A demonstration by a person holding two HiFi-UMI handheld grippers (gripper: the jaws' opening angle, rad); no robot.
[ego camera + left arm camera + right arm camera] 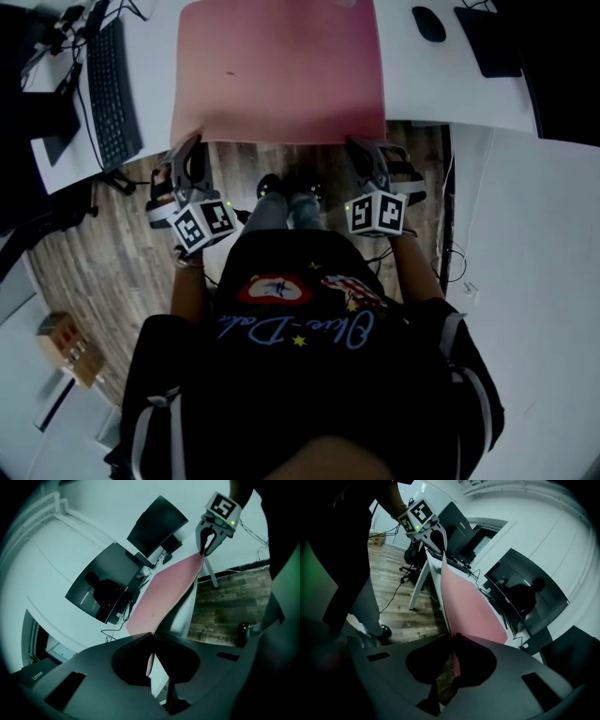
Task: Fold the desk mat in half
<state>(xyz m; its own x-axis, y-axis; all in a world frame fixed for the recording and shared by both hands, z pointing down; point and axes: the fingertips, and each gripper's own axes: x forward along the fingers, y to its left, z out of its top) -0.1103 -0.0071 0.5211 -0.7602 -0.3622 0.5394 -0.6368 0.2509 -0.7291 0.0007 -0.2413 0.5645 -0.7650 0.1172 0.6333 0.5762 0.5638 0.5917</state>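
A pink desk mat (281, 66) lies flat on the white desk (450, 84), its near edge at the desk's front edge. My left gripper (192, 145) is shut on the mat's near-left corner, and in the left gripper view the stitched mat edge (164, 590) runs straight into the closed jaws (152, 635). My right gripper (362, 143) is shut on the near-right corner. The right gripper view shows the mat (471, 606) pinched between its jaws (453, 637), with the left gripper (437, 541) at the far corner. The right gripper (206, 548) also shows in the left gripper view.
A black keyboard (111, 89) lies left of the mat and a black mouse (428, 23) to its right. Dark monitors (101, 590) stand at the back of the desk. Wood floor (103, 272) and a small box (70, 349) lie below; the person stands close to the desk.
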